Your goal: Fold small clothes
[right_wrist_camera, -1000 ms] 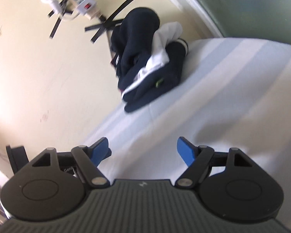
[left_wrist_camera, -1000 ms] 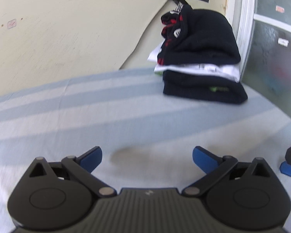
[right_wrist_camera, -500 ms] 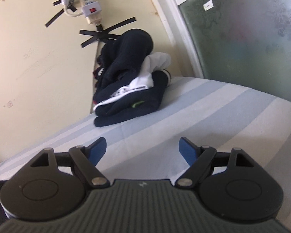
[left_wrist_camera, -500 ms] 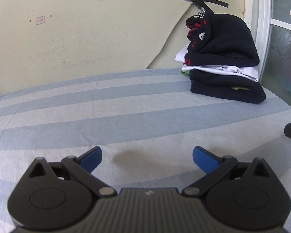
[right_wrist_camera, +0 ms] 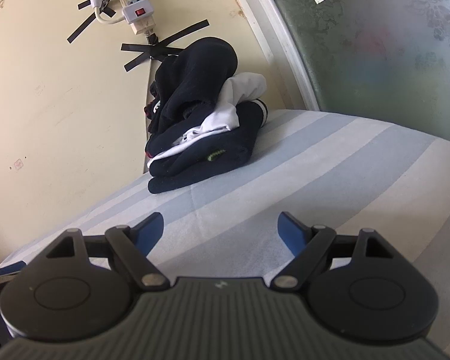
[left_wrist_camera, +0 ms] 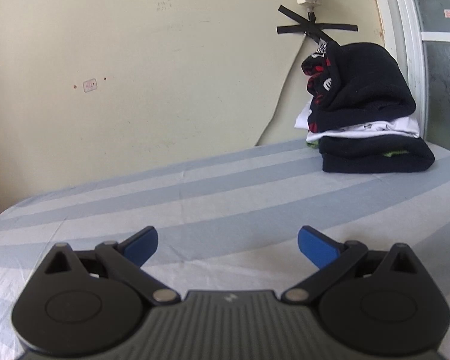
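A pile of folded small clothes (left_wrist_camera: 366,114), dark navy pieces with a white one between them, sits on the striped sheet (left_wrist_camera: 225,186) by the wall at the far right. In the right wrist view the same pile (right_wrist_camera: 201,126) lies ahead and a little left. My left gripper (left_wrist_camera: 227,237) hovers over bare sheet, well short of the pile, open with nothing between its blue pads. My right gripper (right_wrist_camera: 220,220) is also open and holds nothing, over the sheet (right_wrist_camera: 330,165) in front of the pile.
A cream wall stands behind the bed, with a white power strip (right_wrist_camera: 135,15) taped on by black strips above the pile. A frosted glass window (right_wrist_camera: 375,45) with a white frame borders the right side. Bare striped sheet stretches between the grippers and the pile.
Both cameras have tipped upward, so more wall and the power strip show. In the right wrist view the scene has rolled towards level. The right jaws stand slightly wider; both grippers hold nothing.
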`<action>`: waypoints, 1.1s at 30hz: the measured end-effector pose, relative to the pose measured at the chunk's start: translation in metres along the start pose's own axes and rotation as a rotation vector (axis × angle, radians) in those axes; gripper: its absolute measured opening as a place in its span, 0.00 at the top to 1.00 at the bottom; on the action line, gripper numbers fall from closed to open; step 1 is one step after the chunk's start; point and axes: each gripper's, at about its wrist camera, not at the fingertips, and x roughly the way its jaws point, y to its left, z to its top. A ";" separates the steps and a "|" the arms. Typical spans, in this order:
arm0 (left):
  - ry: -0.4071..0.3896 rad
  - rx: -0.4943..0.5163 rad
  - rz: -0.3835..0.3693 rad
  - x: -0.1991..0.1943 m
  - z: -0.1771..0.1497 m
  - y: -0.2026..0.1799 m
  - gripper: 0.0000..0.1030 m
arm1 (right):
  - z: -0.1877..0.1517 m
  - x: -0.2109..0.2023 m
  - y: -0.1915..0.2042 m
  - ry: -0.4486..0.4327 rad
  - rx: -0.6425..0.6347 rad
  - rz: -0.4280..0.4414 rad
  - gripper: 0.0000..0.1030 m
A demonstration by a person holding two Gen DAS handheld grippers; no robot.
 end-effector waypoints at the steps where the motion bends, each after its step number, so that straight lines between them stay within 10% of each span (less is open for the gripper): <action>1: 0.017 -0.002 -0.014 0.002 0.000 0.001 0.00 | 0.000 0.000 0.000 0.000 0.000 0.000 0.17; 33: 0.104 -0.023 -0.146 0.006 -0.005 0.009 0.00 | -0.003 -0.006 0.003 -0.006 -0.003 0.003 0.16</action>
